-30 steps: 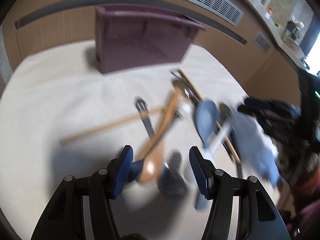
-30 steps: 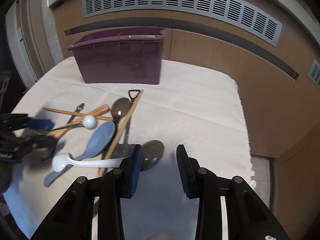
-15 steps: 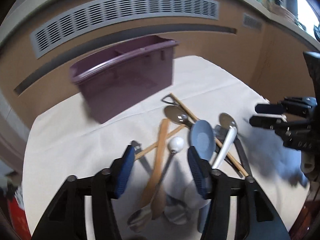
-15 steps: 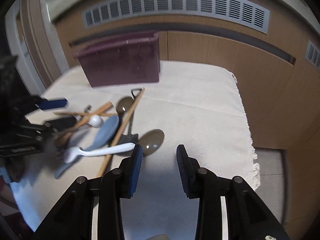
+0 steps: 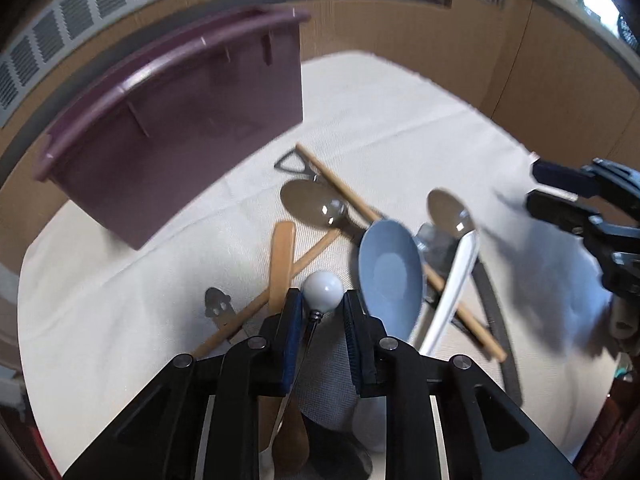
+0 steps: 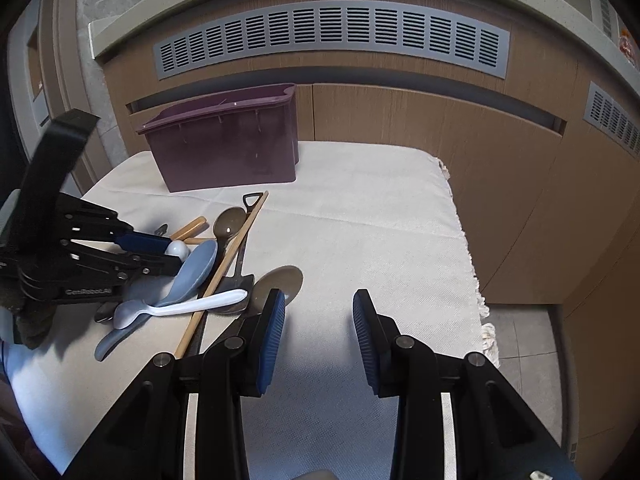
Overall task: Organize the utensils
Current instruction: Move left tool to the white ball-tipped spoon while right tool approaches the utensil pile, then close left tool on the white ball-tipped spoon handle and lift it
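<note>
A pile of utensils lies on a cream cloth (image 6: 360, 216): a blue spoon (image 5: 390, 272), a white spoon (image 5: 452, 292), wooden spoon (image 5: 280, 256), chopsticks (image 5: 360, 204), metal spoons. My left gripper (image 5: 320, 312) has closed on the white ball end (image 5: 323, 291) of a thin metal utensil; it also shows in the right wrist view (image 6: 160, 254). A purple utensil bin (image 6: 228, 144) stands at the back of the cloth. My right gripper (image 6: 320, 328) is open and empty above the cloth, just right of the pile.
Wooden cabinet fronts with grey vent grilles (image 6: 328, 36) stand behind the table. The cloth's fringed right edge (image 6: 476, 280) drops to a tiled floor. A metal spoon bowl (image 6: 280, 284) lies by my right gripper's left finger.
My left gripper moved forward over the pile and closed from wide open onto the white ball end. My right gripper stayed open and shifted slightly.
</note>
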`<state>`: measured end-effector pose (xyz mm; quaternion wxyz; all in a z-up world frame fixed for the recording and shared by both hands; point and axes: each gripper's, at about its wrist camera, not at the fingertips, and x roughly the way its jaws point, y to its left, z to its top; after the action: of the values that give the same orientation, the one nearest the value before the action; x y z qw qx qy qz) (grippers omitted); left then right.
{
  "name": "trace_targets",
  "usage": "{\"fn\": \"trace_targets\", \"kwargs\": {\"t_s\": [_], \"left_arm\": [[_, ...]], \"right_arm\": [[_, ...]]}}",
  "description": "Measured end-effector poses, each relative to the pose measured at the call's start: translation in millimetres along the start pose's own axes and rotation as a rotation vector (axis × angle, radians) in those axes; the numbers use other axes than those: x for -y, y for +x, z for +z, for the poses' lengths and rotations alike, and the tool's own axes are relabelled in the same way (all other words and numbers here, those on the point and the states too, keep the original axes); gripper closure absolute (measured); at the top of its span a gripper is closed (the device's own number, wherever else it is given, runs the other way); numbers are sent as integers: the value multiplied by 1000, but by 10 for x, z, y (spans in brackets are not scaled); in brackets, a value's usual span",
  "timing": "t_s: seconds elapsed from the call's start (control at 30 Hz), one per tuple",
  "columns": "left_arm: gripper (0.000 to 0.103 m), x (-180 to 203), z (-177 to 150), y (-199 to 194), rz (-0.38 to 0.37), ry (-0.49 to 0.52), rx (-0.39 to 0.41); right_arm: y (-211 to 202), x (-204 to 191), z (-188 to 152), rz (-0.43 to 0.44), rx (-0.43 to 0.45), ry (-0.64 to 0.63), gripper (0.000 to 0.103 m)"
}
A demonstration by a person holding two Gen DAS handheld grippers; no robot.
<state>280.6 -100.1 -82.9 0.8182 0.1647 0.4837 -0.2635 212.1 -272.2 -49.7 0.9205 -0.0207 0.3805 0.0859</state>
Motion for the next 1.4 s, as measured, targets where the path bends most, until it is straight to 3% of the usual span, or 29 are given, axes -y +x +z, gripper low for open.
{"fn": "trace_targets", "kwargs": {"t_s": [0.1,0.17,0.33,0.53,0.67,0.9,1.13,1.23,1.3,1.4], "left_arm": [[81,-51,7,3,11,-43,20],[82,-143,-57,-89,41,-106,78],[82,-483,-452,-497,24,-379,249],[82,-702,-899,-983,31,-530,448],[82,-807,-997,-1132,2,-565,492],[82,-818,-1015,-1344,-18,-572,532],[82,-693,-972,-1591,6,-552,577],[82,-684,-968,-1615,11,-560,573],[82,-691,-981,-1602,15,-568,568],[82,-719,-999,-1561,5,-578,562]], "right_arm": [[-15,-35,15,17,1,11,70],[-33,-114,64,57,6,21,69],[88,-474,190,172,-25,20,69],[512,-796,307,137,-99,4,72],[688,-886,361,105,-124,-44,92],[288,-943,520,160,-16,-97,97],[10,-923,609,178,48,-146,97],[134,-866,558,167,-54,-93,91],[213,-832,478,152,-115,-35,76],[309,-825,309,198,-169,53,75]]}}
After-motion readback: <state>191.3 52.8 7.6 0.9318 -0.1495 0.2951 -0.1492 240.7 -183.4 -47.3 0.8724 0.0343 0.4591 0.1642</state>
